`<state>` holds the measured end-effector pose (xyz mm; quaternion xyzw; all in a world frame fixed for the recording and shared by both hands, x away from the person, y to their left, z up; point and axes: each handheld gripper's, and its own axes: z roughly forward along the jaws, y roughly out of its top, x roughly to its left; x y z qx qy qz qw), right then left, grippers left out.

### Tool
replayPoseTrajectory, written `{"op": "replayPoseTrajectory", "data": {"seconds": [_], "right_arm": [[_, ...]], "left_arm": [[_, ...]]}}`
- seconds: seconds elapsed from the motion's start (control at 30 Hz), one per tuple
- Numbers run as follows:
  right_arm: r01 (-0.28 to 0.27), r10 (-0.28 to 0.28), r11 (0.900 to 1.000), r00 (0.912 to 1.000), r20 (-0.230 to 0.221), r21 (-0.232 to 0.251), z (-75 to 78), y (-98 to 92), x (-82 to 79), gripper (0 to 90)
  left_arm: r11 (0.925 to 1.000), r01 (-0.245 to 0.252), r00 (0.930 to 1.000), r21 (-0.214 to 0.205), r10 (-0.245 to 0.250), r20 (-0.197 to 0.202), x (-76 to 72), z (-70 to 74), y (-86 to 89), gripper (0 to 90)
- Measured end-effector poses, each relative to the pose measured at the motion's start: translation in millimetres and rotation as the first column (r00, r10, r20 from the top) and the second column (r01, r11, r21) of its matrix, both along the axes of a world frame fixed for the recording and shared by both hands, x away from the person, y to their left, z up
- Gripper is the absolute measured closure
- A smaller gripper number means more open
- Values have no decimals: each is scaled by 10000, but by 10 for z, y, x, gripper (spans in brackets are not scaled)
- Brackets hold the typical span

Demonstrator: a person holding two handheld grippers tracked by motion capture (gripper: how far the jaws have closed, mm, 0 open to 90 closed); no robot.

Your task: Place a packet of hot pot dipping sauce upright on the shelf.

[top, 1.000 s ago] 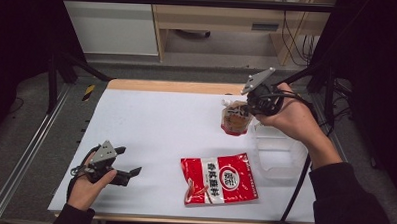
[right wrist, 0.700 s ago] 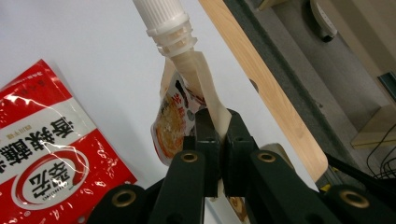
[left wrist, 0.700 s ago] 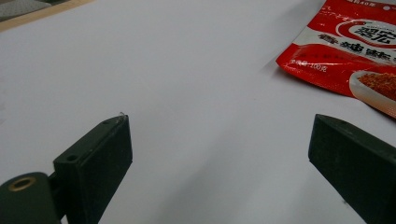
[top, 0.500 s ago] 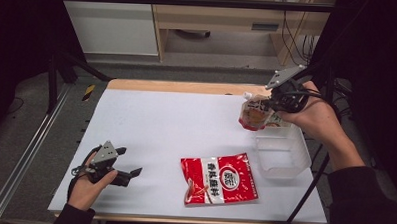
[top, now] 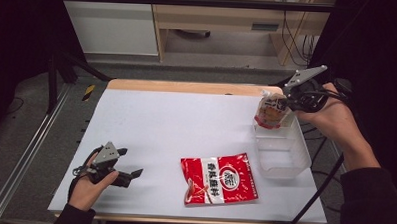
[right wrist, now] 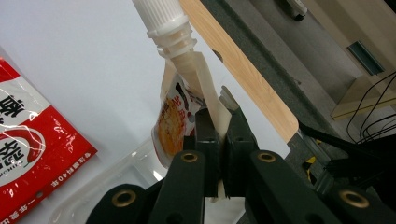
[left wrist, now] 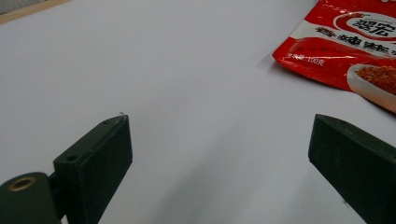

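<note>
**Spouted pouch over the tub, red packet left on the desk**

We have the small spouted pouch with its white screw cap and orange-and-white printed front pinched by its upper edge in our right tongs. The right gripper view shows the two black jaws pressed together on the flat film just beside the spout, with the pouch hanging tilted from them. In the high view it hangs clear of the desk, above the far end of the clear, empty rectangular plastic tub at the right side of the desk; whether its bottom touches the tub's rim we cannot tell.

Outward from there, the flat red foil packet with white lettering lies on the white desk just left of the tub, apart from it and untouched. Our left tongs rest low near the desk's front left corner, jaws wide apart with nothing between them, pointing toward the red packet.

By our reading, the work is packing the tub. The pouch is lifted and nearly in place but not yet released. Lowering it in remains, and probably the red packet after it.
</note>
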<state>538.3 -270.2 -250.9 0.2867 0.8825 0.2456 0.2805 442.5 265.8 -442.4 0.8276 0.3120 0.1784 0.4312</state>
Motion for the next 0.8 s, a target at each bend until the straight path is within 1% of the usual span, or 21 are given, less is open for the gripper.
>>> {"op": "replayPoseTrajectory", "data": {"seconds": [0.13,0.3,0.53,0.67,0.8], "right_arm": [[73,-73,10000,10000,66,-25,2,-33,3,873],[71,-70,9999,10000,38,-96,-4,-53,13,873],[139,-139,9999,9999,26,-63,-26,-85,23,873],[192,-191,9997,9998,40,-135,-65,-104,31,873],[168,-168,9998,9999,16,-56,-108,-127,36,873]], "left_arm": [[10000,42,10000,26,-41,-13,-1,-2,-4,63],[10000,79,10000,41,-79,-31,-2,-5,-9,63],[9999,138,9999,104,-137,-42,-4,-9,-17,63],[9998,179,9998,124,-178,-55,-6,-11,-24,63],[9997,212,9997,151,-211,-81,-6,-16,-29,63]]}}
